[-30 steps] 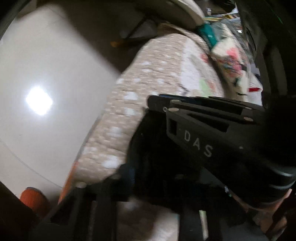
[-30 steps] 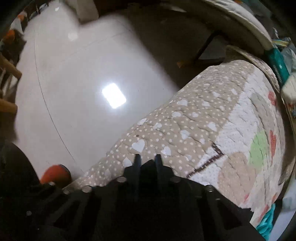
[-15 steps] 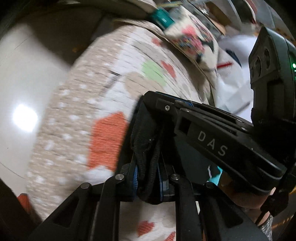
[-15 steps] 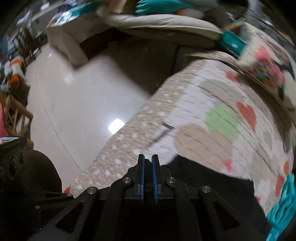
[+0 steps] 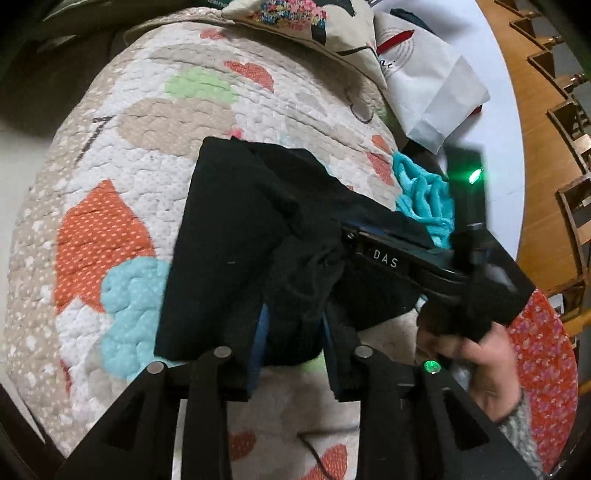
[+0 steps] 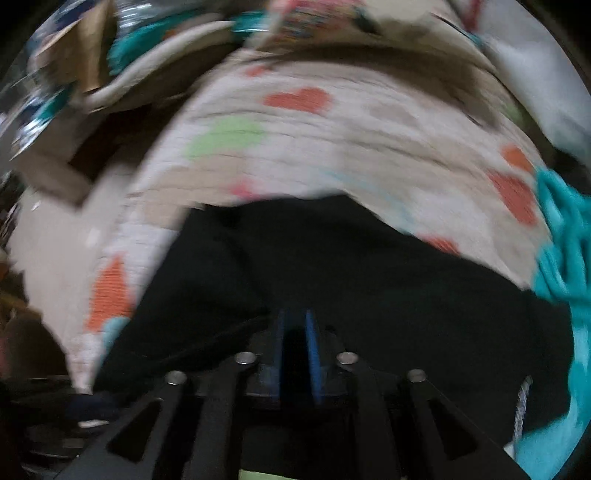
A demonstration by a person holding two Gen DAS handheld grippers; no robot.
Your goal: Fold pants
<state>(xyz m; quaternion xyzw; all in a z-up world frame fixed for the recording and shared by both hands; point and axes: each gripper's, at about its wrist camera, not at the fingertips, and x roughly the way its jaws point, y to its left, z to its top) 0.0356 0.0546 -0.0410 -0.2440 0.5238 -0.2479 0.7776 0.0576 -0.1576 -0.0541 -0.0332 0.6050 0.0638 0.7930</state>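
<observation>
The black pants (image 5: 236, 236) lie folded over on a quilted cover (image 5: 159, 122) with coloured hearts. My left gripper (image 5: 291, 350) has its jaws apart, with a bunched part of the black cloth lying between them. The right gripper (image 5: 351, 236) shows in the left wrist view, reaching in from the right with its tip under the cloth. In the blurred right wrist view, my right gripper (image 6: 295, 332) has its blue pads close together on a fold of the pants (image 6: 332, 266).
A teal fuzzy cloth (image 5: 424, 195) lies at the quilt's right edge. A printed pillow (image 5: 314, 22) and a white paper bag (image 5: 424, 74) sit at the back. A wooden rail (image 5: 554, 147) runs on the right.
Both grippers swung from the quilt's edge over the floor to above the quilt, carrying the pants over. The left jaws have opened wider around the cloth.
</observation>
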